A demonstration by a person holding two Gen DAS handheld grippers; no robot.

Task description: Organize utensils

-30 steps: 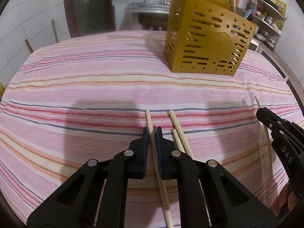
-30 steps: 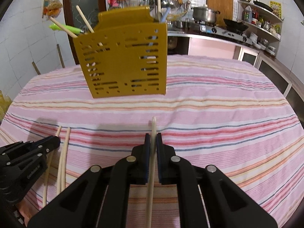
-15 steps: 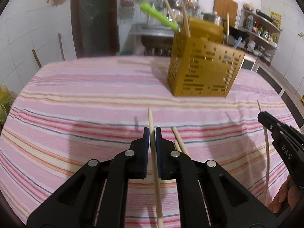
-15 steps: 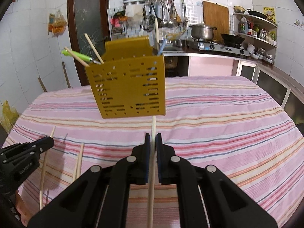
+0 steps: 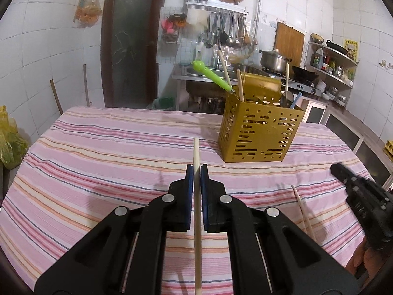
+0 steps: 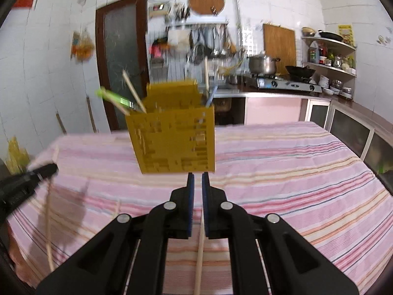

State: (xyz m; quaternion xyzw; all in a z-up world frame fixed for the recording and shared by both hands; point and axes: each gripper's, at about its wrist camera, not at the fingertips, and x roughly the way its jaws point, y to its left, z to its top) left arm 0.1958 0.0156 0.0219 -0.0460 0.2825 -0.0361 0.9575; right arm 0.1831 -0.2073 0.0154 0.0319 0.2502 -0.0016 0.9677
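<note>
A yellow perforated utensil holder (image 5: 258, 135) stands on the striped tablecloth (image 5: 98, 162), with chopsticks and a green-handled utensil (image 5: 211, 73) in it. My left gripper (image 5: 196, 169) is shut on a wooden chopstick (image 5: 196, 152), lifted off the cloth short of the holder. In the blurred right wrist view my right gripper (image 6: 197, 177) is shut on another chopstick (image 6: 199, 253), close in front of the holder (image 6: 172, 142); that stick's front end is lost in the blur. Each gripper shows at the edge of the other's view: the right one (image 5: 361, 196) and the left one (image 6: 36, 172).
Loose chopsticks (image 5: 303, 211) lie on the cloth between the grippers. Behind the table are a sink counter, a stove with a pot (image 5: 273, 60), shelves (image 5: 331, 56) and a dark door (image 5: 130, 41). A yellow bag (image 5: 9, 142) sits off the table's left edge.
Both grippers have risen and tilted up, each carrying its chopstick off the cloth. The kitchen wall has come into view above the holder.
</note>
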